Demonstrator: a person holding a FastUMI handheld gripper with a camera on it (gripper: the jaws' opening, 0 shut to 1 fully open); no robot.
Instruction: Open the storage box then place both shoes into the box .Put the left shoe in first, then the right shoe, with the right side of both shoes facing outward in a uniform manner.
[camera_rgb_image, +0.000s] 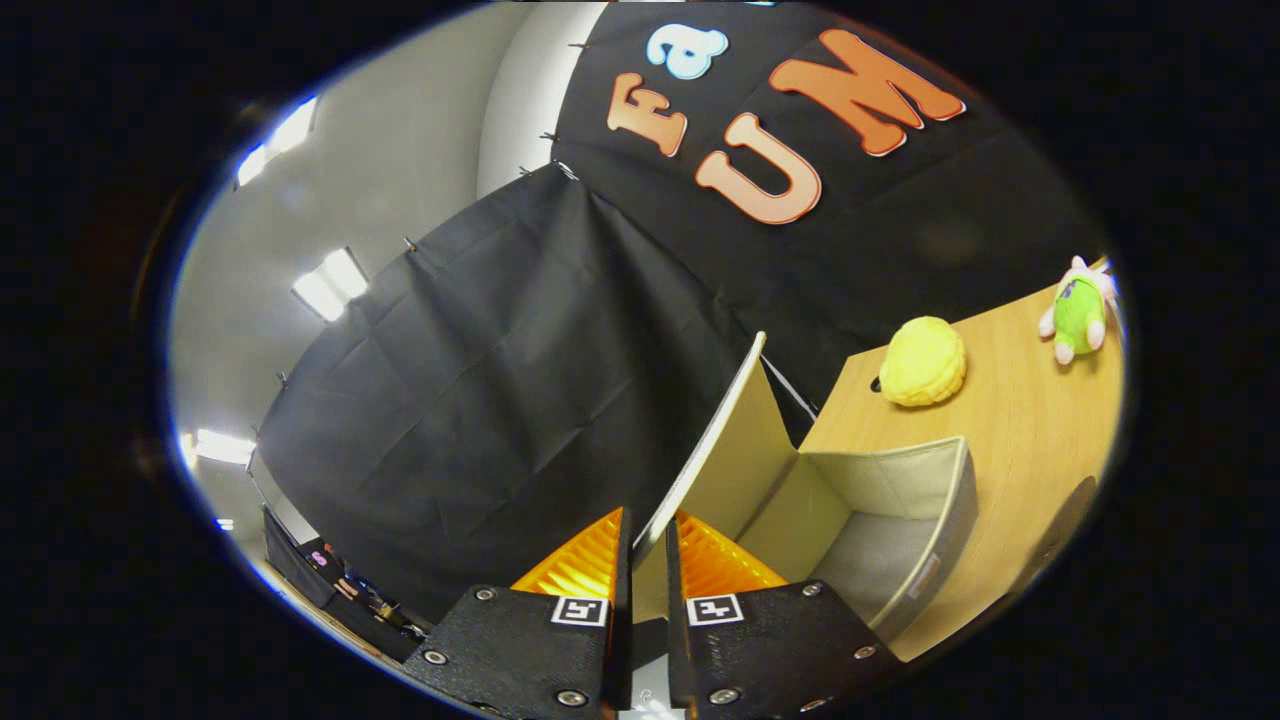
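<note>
Gripper (648, 545) has my fingers pinching the lid (715, 440), raised on edge. Box (900, 530) stands open on the table (1010, 420), just ahead; bun (924, 362) and toy (1078, 312) beyond.

**Lid of the storage box pinched and raised**

The hand-held gripper (648, 540) has both fingers closed on the edge of the lid (722, 450) of the storage box (900, 540), which stands lifted and tilted above the open, empty interior. The box sits on the wooden table (1010, 420). Beyond it lie a yellow plush toy (925, 362) and, farther off, a green plush toy (1078, 312).
</note>
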